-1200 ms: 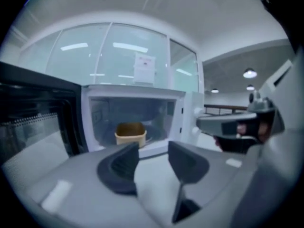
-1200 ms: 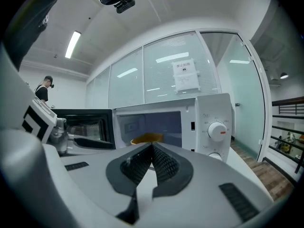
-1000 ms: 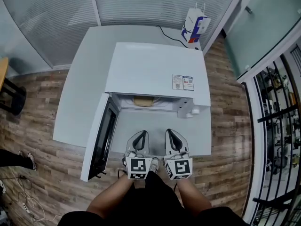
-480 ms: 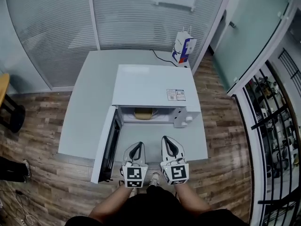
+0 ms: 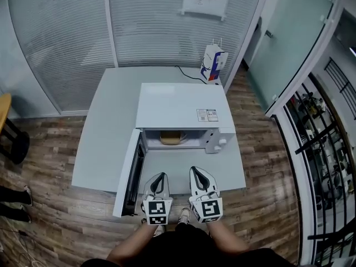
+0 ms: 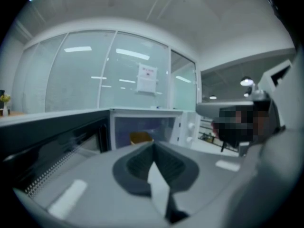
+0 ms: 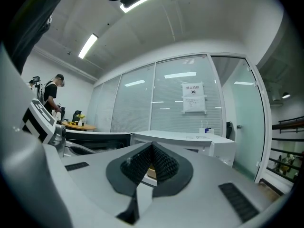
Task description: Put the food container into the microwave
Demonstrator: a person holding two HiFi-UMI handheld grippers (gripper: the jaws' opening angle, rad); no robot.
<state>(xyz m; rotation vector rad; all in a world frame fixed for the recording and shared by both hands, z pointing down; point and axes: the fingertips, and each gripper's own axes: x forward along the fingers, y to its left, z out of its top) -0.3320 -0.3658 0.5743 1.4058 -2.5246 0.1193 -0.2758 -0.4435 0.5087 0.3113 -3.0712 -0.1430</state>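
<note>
At the far left, the microwave's door (image 5: 132, 177) stands wide open, swung out past the near edge of the worktop (image 5: 105, 132). My left hand-held gripper (image 5: 160, 176) hangs just beside it, jaws pressed together with nothing between them (image 6: 153, 144). That closeness is my first worry: a careless sweep to the left would knock the door and could jolt the microwave (image 5: 181, 105).

The food container (image 5: 171, 138) sits inside the cavity, toward the back, so I judge the placing done and the door the step left. If I push the door with closed jaw tips, they could skid off its smooth face. Too hard a shove would slam it.

My right hand-held gripper (image 5: 196, 170) is likewise closed and empty (image 7: 152, 145), held at the worktop's near edge, well apart from the container. Reaching in again would risk dragging the container toward the opening, where the door could catch it. Further right, the control knobs (image 5: 221, 142) could be bumped by a wide swing.
</note>
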